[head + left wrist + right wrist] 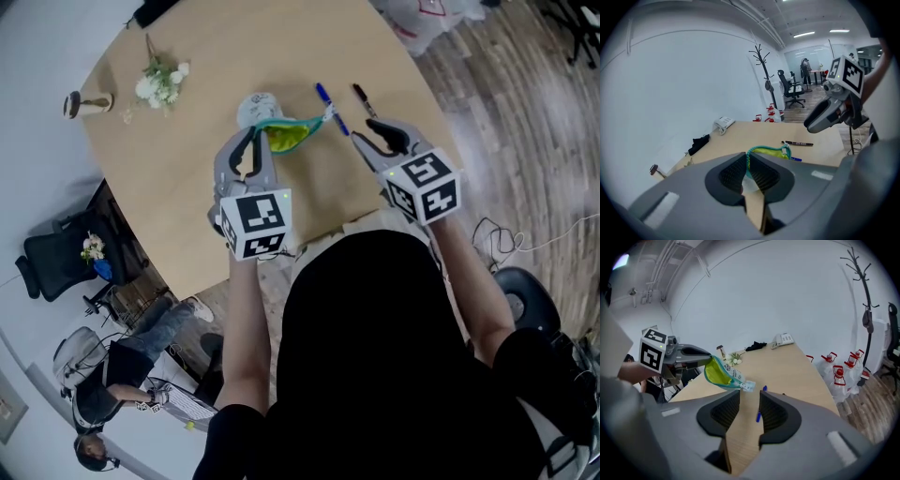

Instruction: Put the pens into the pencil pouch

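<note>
Over the round wooden table (187,178), the left gripper (257,131) grasps the teal-rimmed yellow fabric pouch (287,135); right of it, the right gripper (362,131) gapes empty near a blue pen (331,108) and a black pen (364,99).

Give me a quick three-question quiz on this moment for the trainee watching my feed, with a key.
1. Which gripper holds the pencil pouch? A) left B) right C) neither
2. True or false: both pens are already inside the pouch.
3. Fill in: the right gripper has its jaws ____, with the blue pen on the table ahead.

Key:
1. A: the left gripper pinches its edge.
2. False: the blue pen and black pen lie on the table.
3. Open.
</note>
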`<state>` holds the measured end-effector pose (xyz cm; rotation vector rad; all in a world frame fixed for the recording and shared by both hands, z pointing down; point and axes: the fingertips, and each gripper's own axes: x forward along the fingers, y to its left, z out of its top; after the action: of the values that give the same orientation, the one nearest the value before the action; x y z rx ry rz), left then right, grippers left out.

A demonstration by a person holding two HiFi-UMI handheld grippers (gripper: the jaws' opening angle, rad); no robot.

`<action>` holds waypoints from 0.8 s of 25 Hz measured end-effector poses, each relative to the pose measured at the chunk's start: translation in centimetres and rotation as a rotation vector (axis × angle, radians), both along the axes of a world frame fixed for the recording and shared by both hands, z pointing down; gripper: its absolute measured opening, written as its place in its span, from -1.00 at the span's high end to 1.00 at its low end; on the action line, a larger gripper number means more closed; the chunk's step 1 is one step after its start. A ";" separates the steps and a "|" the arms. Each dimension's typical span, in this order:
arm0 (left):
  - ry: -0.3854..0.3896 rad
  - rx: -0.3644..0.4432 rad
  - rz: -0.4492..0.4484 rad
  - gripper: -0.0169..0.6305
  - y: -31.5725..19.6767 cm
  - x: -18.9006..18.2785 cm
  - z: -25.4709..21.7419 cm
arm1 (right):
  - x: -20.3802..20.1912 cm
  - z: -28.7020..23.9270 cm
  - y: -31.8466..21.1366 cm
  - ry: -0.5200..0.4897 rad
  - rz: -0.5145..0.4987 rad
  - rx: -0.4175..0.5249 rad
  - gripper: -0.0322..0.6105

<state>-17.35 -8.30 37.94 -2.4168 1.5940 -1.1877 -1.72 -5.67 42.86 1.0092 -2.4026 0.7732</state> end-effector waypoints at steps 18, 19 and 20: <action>-0.044 0.003 -0.117 0.87 -2.2 1.3 -0.1 | 4.2 9.7 -0.3 0.194 -0.123 -0.123 0.51; -0.038 0.005 -0.119 0.87 -2.3 1.3 0.0 | 4.3 10.2 -0.1 0.210 -0.128 -0.126 0.51; -0.035 0.008 -0.121 0.88 -2.4 1.3 0.0 | 4.4 10.7 0.1 0.222 -0.132 -0.131 0.51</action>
<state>-16.10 -10.66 37.93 -2.3112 1.7534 -1.2310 2.66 -5.54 53.54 0.8291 -2.1746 0.7203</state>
